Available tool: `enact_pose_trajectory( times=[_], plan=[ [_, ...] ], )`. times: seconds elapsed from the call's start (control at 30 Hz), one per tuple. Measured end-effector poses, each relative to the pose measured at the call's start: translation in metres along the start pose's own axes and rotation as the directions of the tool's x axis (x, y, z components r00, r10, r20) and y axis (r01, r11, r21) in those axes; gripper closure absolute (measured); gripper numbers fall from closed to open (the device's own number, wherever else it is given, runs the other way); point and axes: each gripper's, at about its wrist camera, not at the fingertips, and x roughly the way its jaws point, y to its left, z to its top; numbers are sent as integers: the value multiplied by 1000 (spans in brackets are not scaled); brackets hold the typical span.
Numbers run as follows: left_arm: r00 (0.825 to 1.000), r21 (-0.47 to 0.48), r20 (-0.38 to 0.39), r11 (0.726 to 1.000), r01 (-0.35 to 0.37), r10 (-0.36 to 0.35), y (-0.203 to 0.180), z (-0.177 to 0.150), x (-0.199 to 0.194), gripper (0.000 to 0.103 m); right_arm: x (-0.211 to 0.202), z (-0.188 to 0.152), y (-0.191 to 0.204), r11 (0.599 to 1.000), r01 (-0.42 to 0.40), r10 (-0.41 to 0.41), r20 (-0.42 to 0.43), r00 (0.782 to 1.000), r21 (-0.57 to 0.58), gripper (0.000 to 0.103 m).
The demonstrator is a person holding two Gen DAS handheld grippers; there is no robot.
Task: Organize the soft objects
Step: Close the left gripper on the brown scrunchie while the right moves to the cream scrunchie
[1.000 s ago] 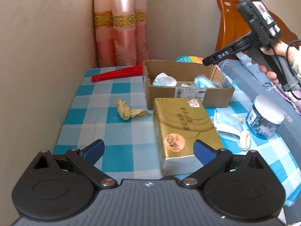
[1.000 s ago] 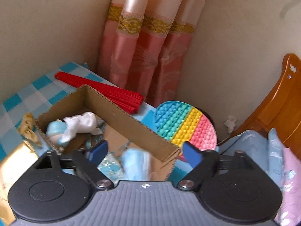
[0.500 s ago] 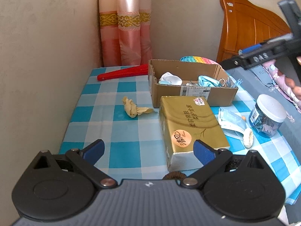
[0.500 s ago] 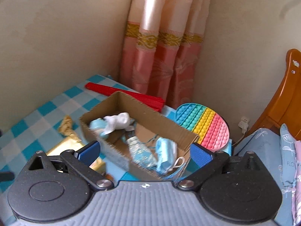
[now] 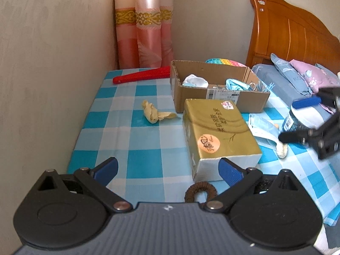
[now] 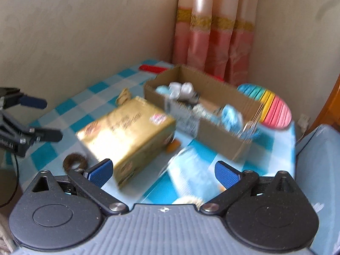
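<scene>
An open cardboard box [image 5: 221, 97] [image 6: 212, 125] at the back of the table holds white and light blue soft items. A crumpled yellow cloth [image 5: 152, 112] [image 6: 123, 95] lies to its left. A brown hair tie [image 5: 199, 192] [image 6: 75, 162] rests on the near cloth, just ahead of my left gripper [image 5: 167, 170] [image 6: 40, 119], which is open and empty. A light blue mask packet [image 5: 262, 130] [image 6: 191, 170] lies at the right. My right gripper [image 6: 163, 172] [image 5: 297, 120] hangs open over it, with nothing pressed between its pads.
A gold tissue pack [image 5: 218, 131] [image 6: 127, 131] lies mid-table in front of the box. A red folded fan [image 5: 142, 77], a rainbow pop mat [image 6: 272, 106] and a white-lidded jar [image 5: 297, 125] also sit on the blue checked tablecloth [image 5: 131, 131]. Wall at left, bed with pillows [image 5: 297, 78] at right.
My right gripper has drawn back from above the box, sunk, and now hangs over the mask packet at the table's right. The left gripper has barely shifted; the hair tie has come into view.
</scene>
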Motion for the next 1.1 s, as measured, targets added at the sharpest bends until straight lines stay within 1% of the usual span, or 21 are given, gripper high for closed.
enact_pose_trajectory(
  times=[0.17, 0.3, 0.4, 0.5, 0.67, 0.9, 1.07, 1.1],
  plan=[
    [1000, 1, -11, 1000, -2, 2, 1, -4, 0, 3, 16, -17, 1, 1000, 4, -3, -49, 999, 14, 0],
    [1000, 4, -17, 1000, 1, -1, 1, -7, -1, 3, 29, -20, -3, 999, 4, -2, -72, 997, 31, 0],
    [1000, 4, -30, 1000, -2, 2, 1, -9, 0, 3, 38, -23, -3, 999, 28, -25, -95, 995, 24, 0],
    [999, 8, -41, 1000, -1, 1, 1, -12, 0, 3, 42, -27, 0, 1000, 24, -21, -118, 993, 17, 0],
    [999, 9, -55, 1000, -2, 2, 1, -14, 3, 3, 39, -35, 3, 999, 11, -5, -146, 989, 36, 0],
    [998, 18, -69, 1000, 7, -6, -1, -16, 8, 3, 27, -50, 15, 996, -36, 50, -170, 984, 84, 0],
    [996, 40, -88, 999, 18, -14, -5, -18, 13, 3, 22, -57, 21, 996, 10, 5, -165, 986, 91, 0],
    [996, 45, -91, 999, 19, -15, -6, -19, 13, 3, 19, -58, 22, 995, 18, -3, -153, 988, 99, 0]
  ],
)
